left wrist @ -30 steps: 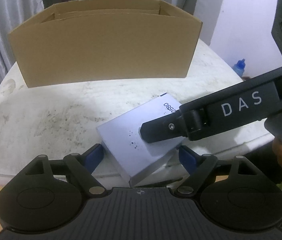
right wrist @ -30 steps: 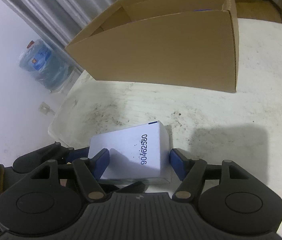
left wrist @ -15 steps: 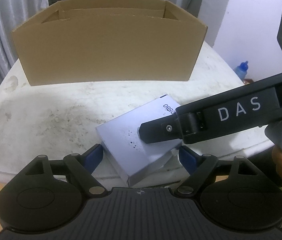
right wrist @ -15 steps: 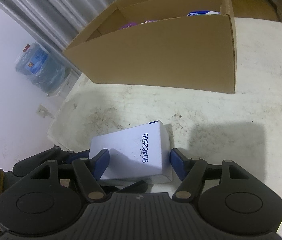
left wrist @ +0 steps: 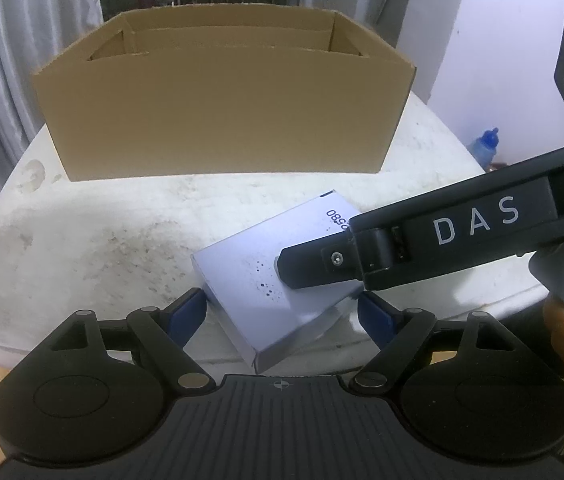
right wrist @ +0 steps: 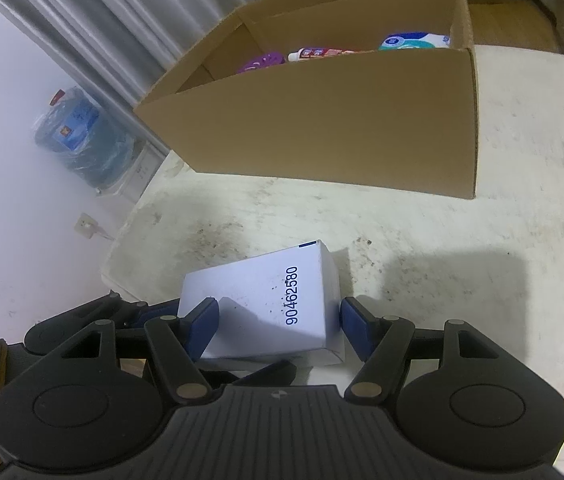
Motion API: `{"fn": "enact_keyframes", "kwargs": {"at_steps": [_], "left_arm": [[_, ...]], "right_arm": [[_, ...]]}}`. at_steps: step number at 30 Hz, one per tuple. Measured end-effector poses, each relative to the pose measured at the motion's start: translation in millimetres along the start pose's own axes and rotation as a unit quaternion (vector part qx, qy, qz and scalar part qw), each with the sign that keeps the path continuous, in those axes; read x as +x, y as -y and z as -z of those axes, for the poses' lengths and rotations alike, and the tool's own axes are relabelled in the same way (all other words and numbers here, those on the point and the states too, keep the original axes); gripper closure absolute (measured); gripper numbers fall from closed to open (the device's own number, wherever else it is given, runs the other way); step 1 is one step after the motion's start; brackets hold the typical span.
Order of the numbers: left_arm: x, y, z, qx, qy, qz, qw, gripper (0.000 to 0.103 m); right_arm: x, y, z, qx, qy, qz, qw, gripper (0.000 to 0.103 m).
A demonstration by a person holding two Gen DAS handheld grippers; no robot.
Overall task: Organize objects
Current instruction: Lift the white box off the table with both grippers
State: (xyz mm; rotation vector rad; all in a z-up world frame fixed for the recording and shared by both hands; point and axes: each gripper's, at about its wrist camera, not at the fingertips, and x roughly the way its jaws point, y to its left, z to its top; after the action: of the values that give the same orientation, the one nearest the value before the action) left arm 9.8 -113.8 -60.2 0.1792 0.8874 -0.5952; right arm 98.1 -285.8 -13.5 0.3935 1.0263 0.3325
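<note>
A flat white box [left wrist: 270,280] printed with the number 90462580 lies at the near edge of the white table [left wrist: 82,240]; it also shows in the right wrist view [right wrist: 270,304]. My left gripper [left wrist: 282,314] is open, with a blue pad on either side of the box's near corner. My right gripper [right wrist: 276,322] is open and straddles the box, its blue fingers beside the box's two sides. In the left wrist view the right gripper's black finger [left wrist: 313,266] lies over the box's right part.
A large open cardboard box [left wrist: 222,112] stands at the back of the table; the right wrist view shows it [right wrist: 341,120] holding a purple item [right wrist: 262,60], a tube [right wrist: 321,54] and a blue-white pack [right wrist: 413,40]. A wrapped water bottle [right wrist: 82,136] stands on the floor.
Both grippers have risen a little, so the cardboard box's inside shows more. The white box has stayed where it lay between the open fingers.
</note>
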Motion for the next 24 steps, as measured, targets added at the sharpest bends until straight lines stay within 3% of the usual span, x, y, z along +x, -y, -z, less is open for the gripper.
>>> {"fn": "enact_keyframes", "kwargs": {"at_steps": [24], "left_arm": [[-16.2, 1.8, 0.0, -0.002, 0.021, -0.01, 0.9997, 0.02]], "right_arm": [[-10.6, -12.3, -0.1, -0.018, 0.018, 0.0, 1.0, 0.032]]}}
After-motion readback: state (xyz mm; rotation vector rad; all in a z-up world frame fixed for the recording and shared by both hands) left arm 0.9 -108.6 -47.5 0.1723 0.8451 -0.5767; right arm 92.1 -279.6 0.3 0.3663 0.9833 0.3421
